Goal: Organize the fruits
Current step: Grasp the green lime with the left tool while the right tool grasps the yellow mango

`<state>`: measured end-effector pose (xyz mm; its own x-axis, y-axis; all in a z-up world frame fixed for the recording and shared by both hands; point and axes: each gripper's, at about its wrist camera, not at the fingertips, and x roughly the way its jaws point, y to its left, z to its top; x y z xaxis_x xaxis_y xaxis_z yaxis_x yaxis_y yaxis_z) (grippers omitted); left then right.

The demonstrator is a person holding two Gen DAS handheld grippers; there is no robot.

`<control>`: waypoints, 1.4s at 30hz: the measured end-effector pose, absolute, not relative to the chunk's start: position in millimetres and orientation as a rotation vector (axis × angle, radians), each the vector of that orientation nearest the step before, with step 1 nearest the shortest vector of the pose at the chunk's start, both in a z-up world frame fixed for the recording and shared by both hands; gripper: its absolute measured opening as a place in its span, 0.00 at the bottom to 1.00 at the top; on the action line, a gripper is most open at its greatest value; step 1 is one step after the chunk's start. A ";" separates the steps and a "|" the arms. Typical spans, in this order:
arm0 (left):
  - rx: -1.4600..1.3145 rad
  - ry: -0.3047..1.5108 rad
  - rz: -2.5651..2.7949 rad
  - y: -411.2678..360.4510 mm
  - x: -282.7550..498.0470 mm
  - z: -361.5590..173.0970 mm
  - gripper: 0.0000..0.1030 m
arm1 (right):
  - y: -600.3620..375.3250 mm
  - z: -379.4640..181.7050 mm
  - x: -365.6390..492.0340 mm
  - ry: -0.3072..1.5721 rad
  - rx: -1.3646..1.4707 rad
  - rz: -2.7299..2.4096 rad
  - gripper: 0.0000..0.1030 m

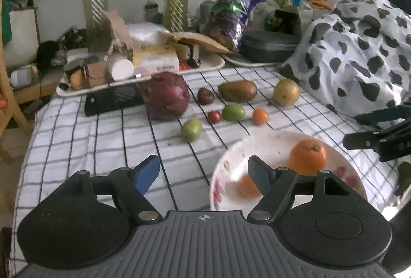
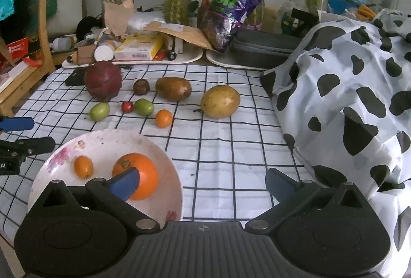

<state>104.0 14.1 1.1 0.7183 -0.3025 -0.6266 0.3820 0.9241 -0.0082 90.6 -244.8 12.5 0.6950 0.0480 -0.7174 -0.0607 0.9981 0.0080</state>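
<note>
While the mango (image 2: 220,101) lies lengthwise across the cloth, both grippers (left gripper (image 1: 204,175), right gripper (image 2: 203,181)) hover spread, empty.

bowl (image 2: 51,162): glossy ceramic | tablecloth (image 2: 231,149): matt checked cloth | orange (image 2: 143,172): smooth skin

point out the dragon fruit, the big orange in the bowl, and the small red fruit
dragon fruit (image 2: 102,82): right wrist view, middle of its red skin.
big orange (image 2: 140,173): right wrist view, upper body, clear of the finger.
small red fruit (image 1: 214,116): left wrist view, its centre.
</note>
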 end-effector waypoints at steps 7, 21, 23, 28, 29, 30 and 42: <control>0.160 0.638 -0.367 12.2 120.5 1.4 0.73 | -250.5 9.0 108.3 0.809 -0.013 0.043 1.00; 0.175 0.662 -0.362 11.1 166.6 -8.0 0.73 | -253.4 1.8 145.5 0.824 -0.039 0.042 1.00; 0.190 0.684 -0.378 8.5 173.7 -13.1 0.73 | -254.0 0.4 152.1 0.827 -0.044 0.043 1.00; 0.217 0.712 -0.437 4.2 186.8 -23.6 0.71 | -255.2 -2.9 169.8 0.831 -0.059 0.044 1.00; 0.215 0.718 -0.447 3.0 189.5 -25.6 0.69 | -255.9 -3.3 173.3 0.832 -0.061 0.045 1.00; 0.216 0.723 -0.460 1.8 191.7 -27.2 0.61 | -256.2 -3.8 177.0 0.832 -0.063 0.046 1.00; 0.238 0.804 -0.506 -5.2 222.2 -46.3 0.28 | -259.9 -14.3 211.5 0.844 -0.110 0.052 1.00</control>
